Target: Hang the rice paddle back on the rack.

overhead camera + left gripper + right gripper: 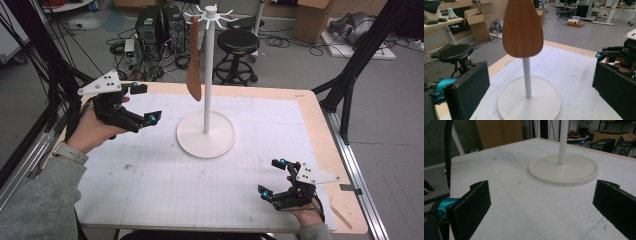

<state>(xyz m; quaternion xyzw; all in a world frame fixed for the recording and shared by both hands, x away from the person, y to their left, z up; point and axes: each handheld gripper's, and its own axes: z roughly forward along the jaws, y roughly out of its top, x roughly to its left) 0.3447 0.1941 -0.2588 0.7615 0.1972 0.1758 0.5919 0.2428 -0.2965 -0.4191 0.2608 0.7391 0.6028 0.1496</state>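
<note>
A white stand (pixel 206 75) with a round base (pixel 206 135) rises from the middle of the table. A brown wooden spatula (pixel 193 60) hangs from one of its top hooks, blade down. My left gripper (pixel 142 104) is held above the table's left side, open and empty, pointing at the stand. The left gripper view has the spatula's blade (pixel 522 27) close ahead, in front of the pole (pixel 526 77). My right gripper (pixel 272 176) rests low near the front right, open and empty. Its view faces the stand's base (pixel 563 169) across the mat.
A white gridded mat (pixel 200 170) covers the wooden table (pixel 320 130). Behind the table stand a black stool (pixel 238 52), computer towers (pixel 159 27) and tangled cables on the floor. Black frame legs (pixel 357 60) flank the table at the right.
</note>
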